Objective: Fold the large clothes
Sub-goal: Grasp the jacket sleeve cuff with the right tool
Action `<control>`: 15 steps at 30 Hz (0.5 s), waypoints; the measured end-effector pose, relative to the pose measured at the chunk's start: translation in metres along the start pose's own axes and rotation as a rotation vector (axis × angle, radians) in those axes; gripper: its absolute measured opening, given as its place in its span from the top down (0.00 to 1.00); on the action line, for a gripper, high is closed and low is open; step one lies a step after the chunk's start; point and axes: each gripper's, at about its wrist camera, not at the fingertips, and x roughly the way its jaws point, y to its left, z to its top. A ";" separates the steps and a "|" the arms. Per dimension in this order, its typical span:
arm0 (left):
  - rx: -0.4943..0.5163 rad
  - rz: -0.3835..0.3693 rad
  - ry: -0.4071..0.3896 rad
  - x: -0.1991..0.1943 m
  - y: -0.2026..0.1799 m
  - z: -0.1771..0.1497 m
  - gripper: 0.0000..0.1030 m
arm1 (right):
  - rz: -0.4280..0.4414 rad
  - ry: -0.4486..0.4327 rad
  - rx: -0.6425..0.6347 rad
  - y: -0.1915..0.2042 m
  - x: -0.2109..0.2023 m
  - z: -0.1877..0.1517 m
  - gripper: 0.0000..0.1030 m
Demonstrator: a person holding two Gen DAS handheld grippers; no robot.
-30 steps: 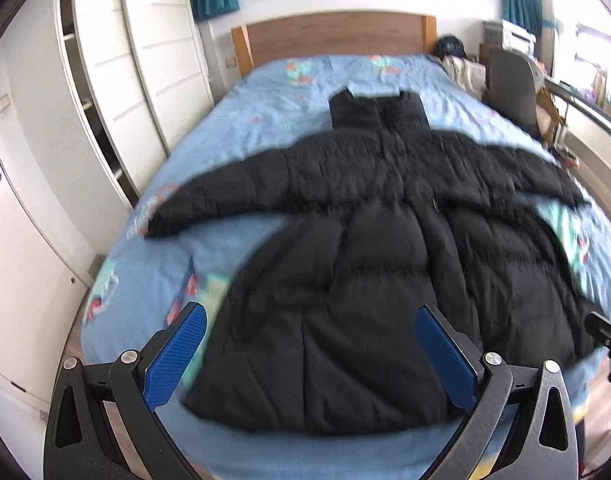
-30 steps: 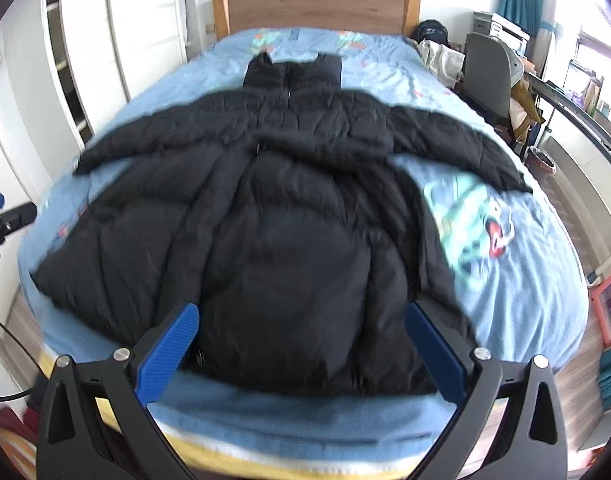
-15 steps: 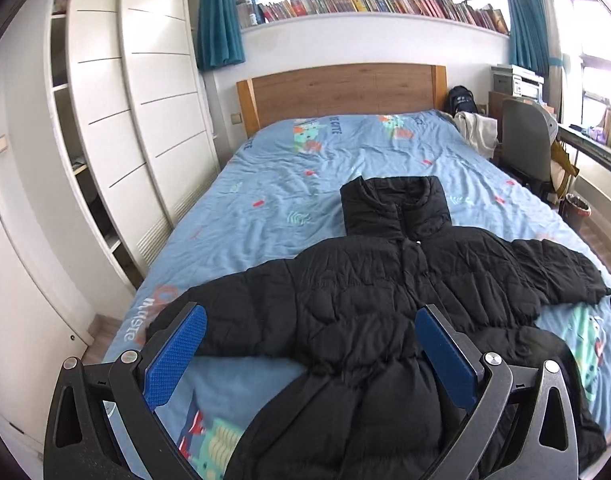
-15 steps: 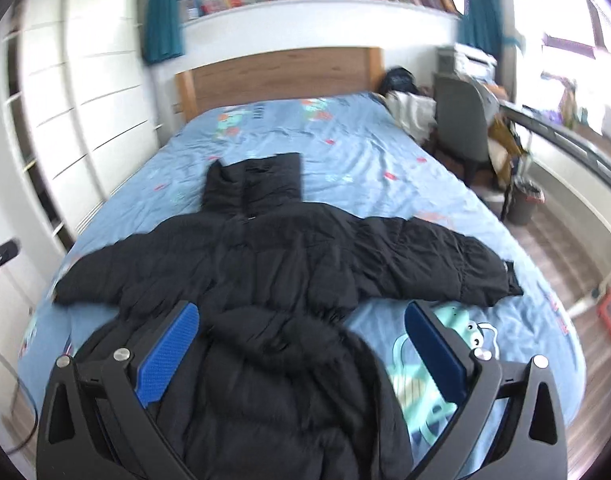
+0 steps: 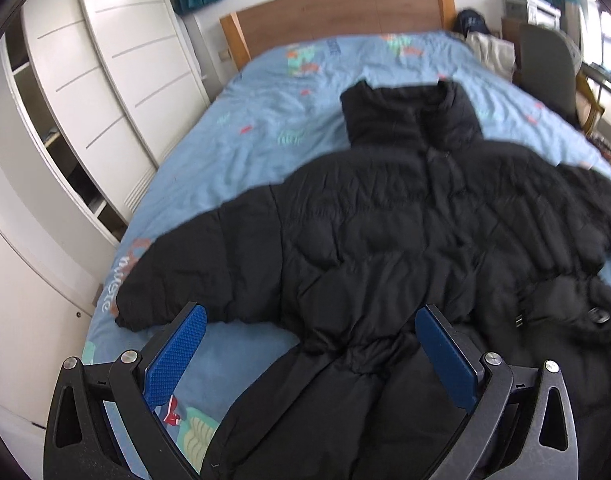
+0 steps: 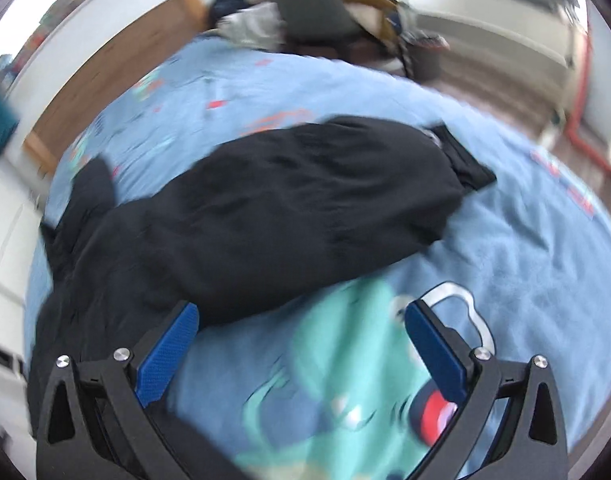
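Blue bedding under everything; wooden headboard at the far end. On the bed, the black puffer coat lies flat, collar toward the headboard, sleeves spread. My left hand-held gripper hovers over the waist near the left sleeve, jaws apart, holding nothing. My right hand-held gripper hangs above bare bedding beside the right sleeve, also apart and empty. Risk: thick slippery padding may slide out of a shallow pinch, or the sleeve springs back unfolded.
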 end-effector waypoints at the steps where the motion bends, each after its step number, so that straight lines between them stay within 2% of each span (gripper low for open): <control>1: 0.000 0.008 0.014 0.006 0.001 -0.002 0.01 | 0.020 -0.003 0.042 -0.013 0.009 0.007 0.00; 5: -0.016 0.042 0.059 0.025 0.012 -0.008 0.00 | 0.107 -0.019 0.216 -0.053 0.037 0.024 0.00; 8: -0.028 0.061 0.076 0.032 0.021 -0.012 0.00 | 0.134 -0.043 0.313 -0.073 0.049 0.029 0.00; 12: -0.030 0.078 0.095 0.037 0.030 -0.017 0.01 | 0.175 -0.080 0.389 -0.085 0.058 0.033 0.00; 13: -0.028 0.081 0.095 0.037 0.031 -0.017 0.01 | 0.180 -0.084 0.398 -0.087 0.060 0.035 0.03; 15: -0.025 0.091 0.093 0.036 0.033 -0.019 0.00 | 0.167 -0.069 0.407 -0.087 0.063 0.037 0.22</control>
